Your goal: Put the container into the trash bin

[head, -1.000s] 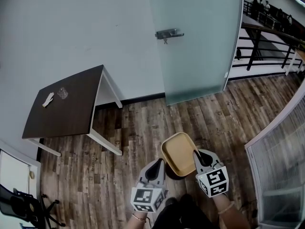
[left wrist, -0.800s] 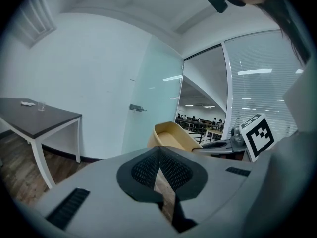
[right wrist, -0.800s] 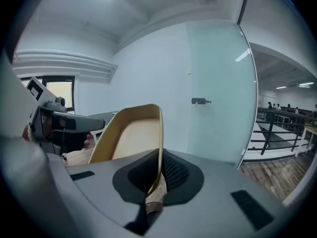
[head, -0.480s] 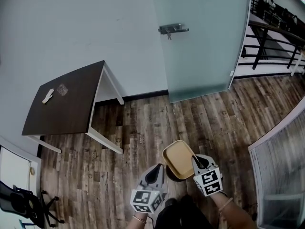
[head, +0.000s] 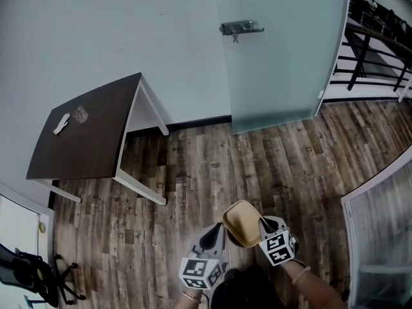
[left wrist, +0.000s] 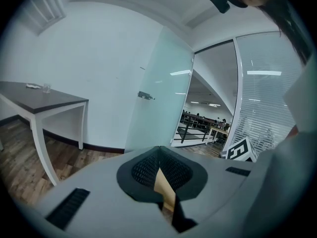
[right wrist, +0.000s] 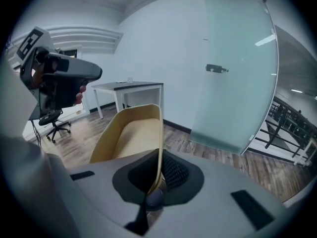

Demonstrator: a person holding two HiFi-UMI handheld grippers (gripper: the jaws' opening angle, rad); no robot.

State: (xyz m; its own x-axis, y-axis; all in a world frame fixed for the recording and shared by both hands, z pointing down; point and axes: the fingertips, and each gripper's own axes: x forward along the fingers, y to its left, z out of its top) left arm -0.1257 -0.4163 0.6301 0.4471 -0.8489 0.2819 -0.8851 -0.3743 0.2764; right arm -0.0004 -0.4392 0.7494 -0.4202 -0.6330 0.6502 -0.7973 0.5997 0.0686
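Observation:
A tan shallow container hangs tilted over the wood floor, low in the head view. My right gripper is shut on its near rim. In the right gripper view the container stands on edge, its wall pinched between the pads of that gripper. Beneath it lies a dark round shape, mostly hidden. My left gripper floats just left of the container and, in the right gripper view, stands apart from it. In its own view the left gripper has its jaws together, with a thin tan strip showing between them.
A dark table with white legs stands at the left wall, two small items on it. A frosted glass door with a metal handle is ahead. A glass partition runs at the right, an office chair at bottom left.
Both grippers and the container have sunk toward the floor and look smaller and lower in the head view. The right gripper's hold on the rim is unchanged.

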